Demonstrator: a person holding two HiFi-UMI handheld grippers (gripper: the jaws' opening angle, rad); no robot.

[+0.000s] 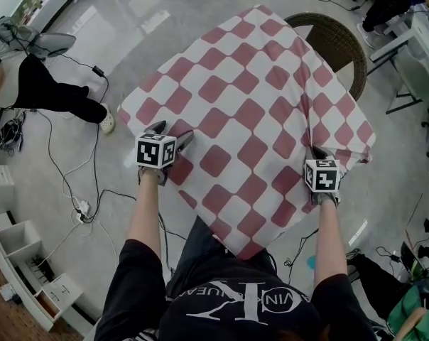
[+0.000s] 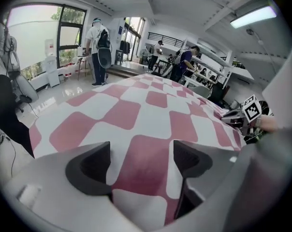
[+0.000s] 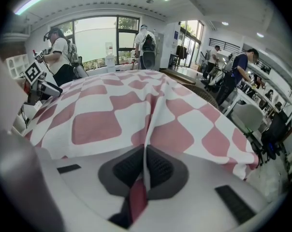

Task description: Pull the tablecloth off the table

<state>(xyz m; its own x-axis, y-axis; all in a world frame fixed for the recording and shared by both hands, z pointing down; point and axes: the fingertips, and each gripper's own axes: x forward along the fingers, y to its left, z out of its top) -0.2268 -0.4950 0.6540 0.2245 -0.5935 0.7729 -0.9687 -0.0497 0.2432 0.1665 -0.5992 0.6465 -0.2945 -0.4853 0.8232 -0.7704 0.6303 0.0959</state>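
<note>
Red-white checked tablecloth (image 1: 250, 112) covers the whole table, draped over the edges. R gripper (image 3: 145, 170) is clamped on a pinched fold at the near-right edge, likely the anchor for the pull. L gripper (image 2: 141, 164) has jaws wide w/ cloth flat beneath, no grip. Prob. lining up a 2nd pinch so both sides slide evenly.

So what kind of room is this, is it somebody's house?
Probably not a house: it looks like a lab or workshop. Cables trail over the floor, people stand at long benches, and strip lights shine overhead.
</note>
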